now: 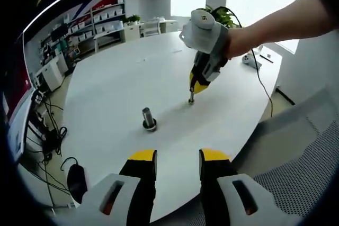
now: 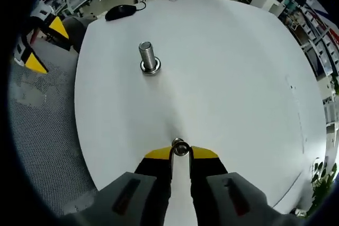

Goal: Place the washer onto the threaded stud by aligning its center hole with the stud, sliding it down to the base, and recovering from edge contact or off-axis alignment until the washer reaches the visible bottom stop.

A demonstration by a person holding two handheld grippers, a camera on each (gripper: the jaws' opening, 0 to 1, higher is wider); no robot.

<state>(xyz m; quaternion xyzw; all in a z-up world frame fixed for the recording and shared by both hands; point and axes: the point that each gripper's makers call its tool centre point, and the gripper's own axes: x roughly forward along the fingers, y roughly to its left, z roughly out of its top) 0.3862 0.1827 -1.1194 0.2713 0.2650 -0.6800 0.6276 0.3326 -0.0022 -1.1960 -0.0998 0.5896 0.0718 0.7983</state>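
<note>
In the right gripper view, the right gripper (image 2: 180, 152) had its yellow-tipped jaws drawn nearly together, pinching a small steel washer (image 2: 180, 146) at their very tips. Well ahead of the jaws and a little to their left, the threaded stud (image 2: 148, 56) stood upright on the white table (image 2: 238, 78), a metal ring seated around its base. A dark computer mouse (image 2: 121, 11) lay farther beyond the stud, near the table's far edge.

In the left gripper view, the left gripper (image 1: 178, 156) hung with its jaws standing apart and nothing between them, short of the table edge. Ahead of them stood the stud (image 1: 148, 117), and beyond it, to the right, the right gripper (image 1: 192, 99) pointed down at the table (image 1: 116, 88), held by a person's hand (image 1: 238, 41).
</note>
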